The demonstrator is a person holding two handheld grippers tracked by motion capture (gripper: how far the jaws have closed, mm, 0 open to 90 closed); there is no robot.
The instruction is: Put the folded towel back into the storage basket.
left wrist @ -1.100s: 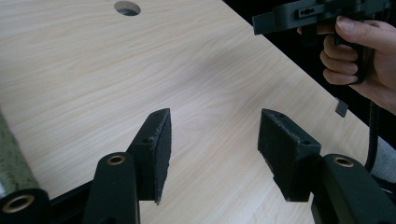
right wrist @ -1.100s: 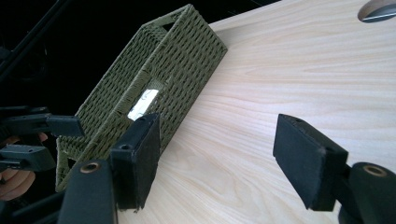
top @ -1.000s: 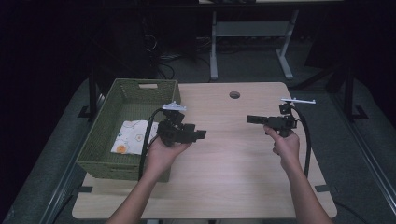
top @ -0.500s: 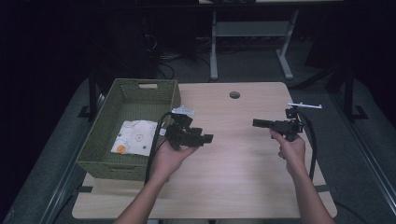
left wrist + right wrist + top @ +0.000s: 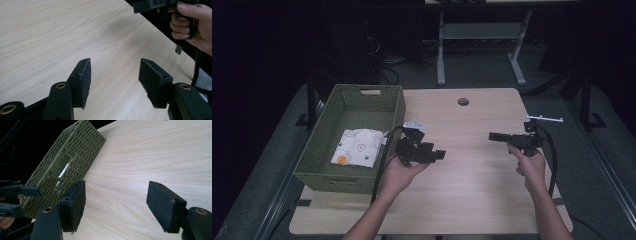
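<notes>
Left gripper (image 5: 439,154) and right gripper (image 5: 493,136): jaws apart, empty, over bare table (image 5: 472,190). Approach cloth (image 5: 357,147) in basket (image 5: 394,107) slowly, jaws wide.

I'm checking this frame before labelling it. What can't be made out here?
- Patterned cloth in the green basket: high view, too small to read the print or tell what lies beneath.
- Small pale item beside the basket: high view, too small, partly behind the left gripper.
- Basket inside: right gripper view, hidden by its own woven wall.
- Right gripper: left gripper view, cut off by the top edge.
</notes>
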